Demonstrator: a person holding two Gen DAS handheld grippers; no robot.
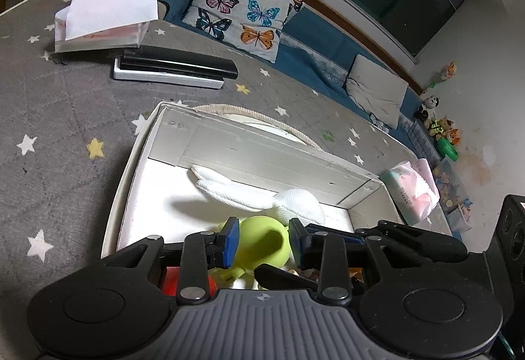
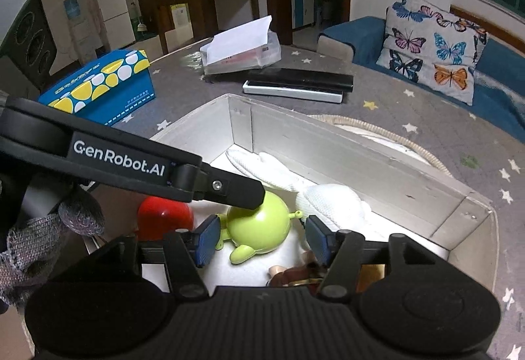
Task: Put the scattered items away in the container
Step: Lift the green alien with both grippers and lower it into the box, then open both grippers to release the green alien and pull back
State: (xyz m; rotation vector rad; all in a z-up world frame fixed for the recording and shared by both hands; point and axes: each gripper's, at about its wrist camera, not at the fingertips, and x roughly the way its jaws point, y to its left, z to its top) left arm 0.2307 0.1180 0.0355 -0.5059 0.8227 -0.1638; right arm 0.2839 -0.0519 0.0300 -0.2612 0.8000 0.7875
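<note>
Inside the white box (image 1: pixel 249 150), which sits on the grey star-patterned surface (image 1: pixel 65 104), we find a green toy figure (image 1: pixel 262 242), a white knitted item (image 1: pixel 262 196) along the far wall, a red object (image 2: pixel 165 217) at the near left corner, and a small brown figure (image 2: pixel 295 274) at the near edge, partly hidden by our right tongs (image 2: pixel 261 240).

Our left tongs (image 1: pixel 264 242) stand apart above the box with the green toy between the blue pads (image 1: pixel 231 240); we cannot tell whether the pads touch it. Our right tongs are likewise spread wide, the toy lying between and below the pads, not clamped. In the right wrist view the body of the left tongs crosses from 9 o'clock toward the centre, its tip over the toy's head.

Outside the box, at 12 o'clock in the left wrist view, two remotes (image 1: pixel 174 68) lie stacked, black on white, with a clear pouch of papers (image 1: pixel 105 22) beyond them. A blue and yellow tissue box (image 2: pixel 101 88) stands at 10 o'clock in the right wrist view. A soft tissue pack (image 1: pixel 413 192) rests just beside the box's right corner, and a woven mat (image 1: pixel 262 122) shows behind the far wall.
</note>
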